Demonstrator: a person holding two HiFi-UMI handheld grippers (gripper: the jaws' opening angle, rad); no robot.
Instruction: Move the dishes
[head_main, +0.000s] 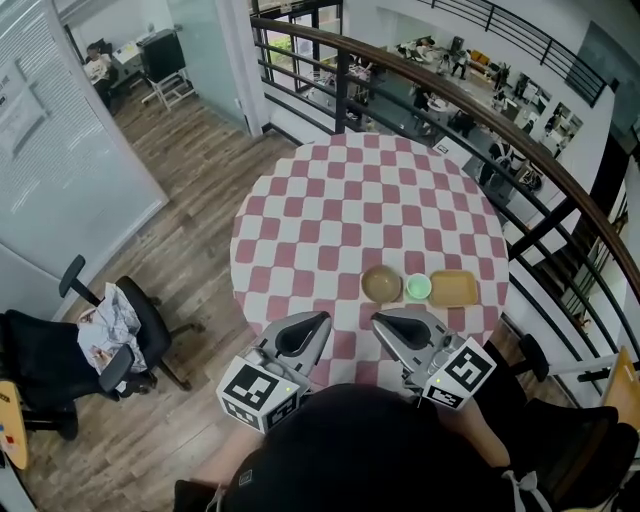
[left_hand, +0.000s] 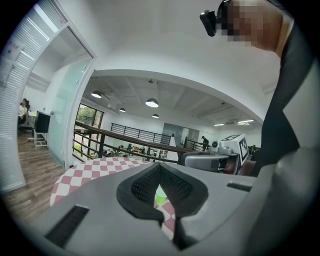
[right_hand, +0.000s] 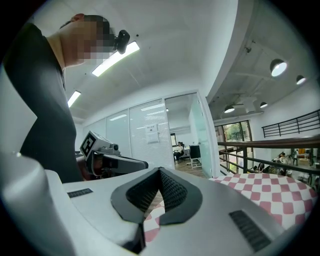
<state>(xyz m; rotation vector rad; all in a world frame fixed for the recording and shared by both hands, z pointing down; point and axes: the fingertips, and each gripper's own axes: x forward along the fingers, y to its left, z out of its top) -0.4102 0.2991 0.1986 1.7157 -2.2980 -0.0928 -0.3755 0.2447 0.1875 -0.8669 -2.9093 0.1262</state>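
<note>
Head view: round table (head_main: 330, 200) under a red-and-white checked cloth, beside a curved dark railing (head_main: 480, 110) overlooking a lower level. Near the table's front edge, a row of three dishes: brown bowl (head_main: 381, 284) at the left, small green cup (head_main: 418, 288) in the middle, touching or just beside both neighbours (cannot tell which), tan square plate (head_main: 453, 288) at the right. All three upright on the cloth, none held. At the near edge of the table, close to the person's body, the left gripper (head_main: 314, 324) and the right gripper (head_main: 386, 322) side by side, tips toward the dishes, both short of them and clear of them. Left gripper view: jaws brought together tip to tip, nothing clamped. Green cup (left_hand: 160, 196) in sight through the padded gap behind the tips, standing on the checked cloth beyond. Right gripper (left_hand: 192, 160) in sight to the right. Right gripper view: jaws likewise closed on each other, nothing between them, only checked cloth in sight through the gap. Left gripper (right_hand: 135, 162) in sight to the left. On the wood floor left of the table, a black office chair (head_main: 110, 340) with a crumpled bundle on its seat.
</note>
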